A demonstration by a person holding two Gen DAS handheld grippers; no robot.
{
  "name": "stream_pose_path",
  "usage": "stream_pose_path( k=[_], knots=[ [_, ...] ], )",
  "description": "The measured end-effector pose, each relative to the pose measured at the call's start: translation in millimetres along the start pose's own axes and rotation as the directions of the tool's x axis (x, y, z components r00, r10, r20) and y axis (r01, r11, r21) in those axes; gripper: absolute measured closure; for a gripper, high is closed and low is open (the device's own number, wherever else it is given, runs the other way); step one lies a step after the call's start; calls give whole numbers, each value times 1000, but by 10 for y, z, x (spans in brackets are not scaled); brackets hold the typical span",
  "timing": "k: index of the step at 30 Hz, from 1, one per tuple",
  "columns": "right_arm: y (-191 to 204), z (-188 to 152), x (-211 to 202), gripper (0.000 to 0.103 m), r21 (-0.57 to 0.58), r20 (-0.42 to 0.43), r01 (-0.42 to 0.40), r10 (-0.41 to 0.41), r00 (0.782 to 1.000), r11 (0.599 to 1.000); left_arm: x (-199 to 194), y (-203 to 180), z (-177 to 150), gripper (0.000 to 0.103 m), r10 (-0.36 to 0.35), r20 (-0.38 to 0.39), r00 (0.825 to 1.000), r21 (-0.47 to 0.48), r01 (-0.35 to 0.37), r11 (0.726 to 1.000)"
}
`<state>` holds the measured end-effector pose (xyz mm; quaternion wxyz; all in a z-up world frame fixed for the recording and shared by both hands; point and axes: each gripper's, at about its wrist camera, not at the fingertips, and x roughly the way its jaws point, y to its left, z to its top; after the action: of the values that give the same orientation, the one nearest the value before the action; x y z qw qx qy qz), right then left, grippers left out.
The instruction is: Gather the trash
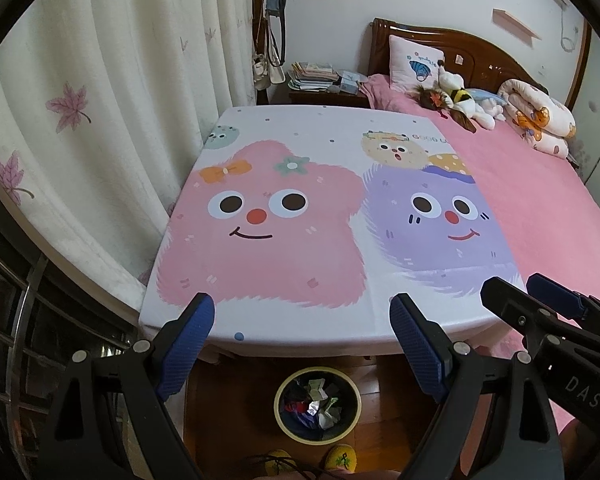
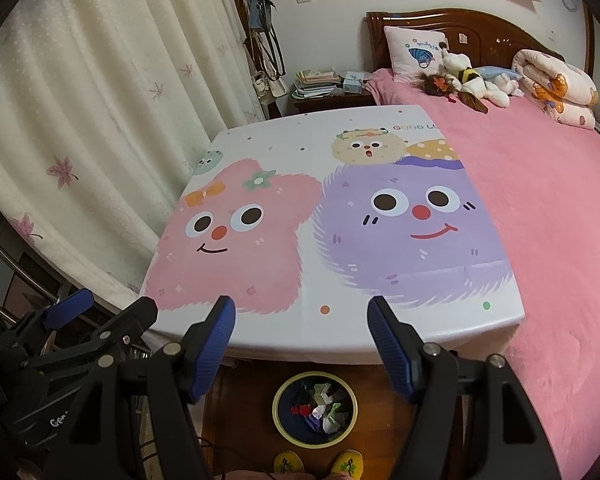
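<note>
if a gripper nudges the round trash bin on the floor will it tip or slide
The trash bin looks wide and low, so probably slides on the smooth wooden floor rather than tips. Its crumpled wrappers seem light, so it likely moves easily.

A home bedroom: a wooden-headboard bed (image 1: pixel 480 56) with plush toys (image 1: pixel 460 100), curtains (image 1: pixel 100 80) and a cluttered nightstand (image 1: pixel 324 94).

A bedroom around a cartoon-printed table.

The table cover (image 1: pixel 300 216) fills the centre, a pink bed blanket (image 1: pixel 540 208) at three o'clock. Cream curtains (image 1: pixel 100 100) hang at nine to eleven. At twelve to one stand a nightstand with stacked books (image 1: pixel 314 76), a pillow (image 1: pixel 414 62), plush toys (image 1: pixel 460 100) and a rolled quilt (image 1: pixel 540 116). Yellow slippers (image 2: pixel 318 464) show at six.
</note>
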<state>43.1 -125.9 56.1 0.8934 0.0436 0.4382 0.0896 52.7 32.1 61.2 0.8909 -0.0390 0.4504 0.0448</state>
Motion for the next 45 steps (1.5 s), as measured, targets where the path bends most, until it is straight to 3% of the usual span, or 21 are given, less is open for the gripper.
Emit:
stream_pose_path(
  k=[45],
  knots=[
    [-135,-105,52,34,4,-32,14,-14,999,1000,109,-85,-132,15,-5,-36,999,-3,5,1000]
  ],
)
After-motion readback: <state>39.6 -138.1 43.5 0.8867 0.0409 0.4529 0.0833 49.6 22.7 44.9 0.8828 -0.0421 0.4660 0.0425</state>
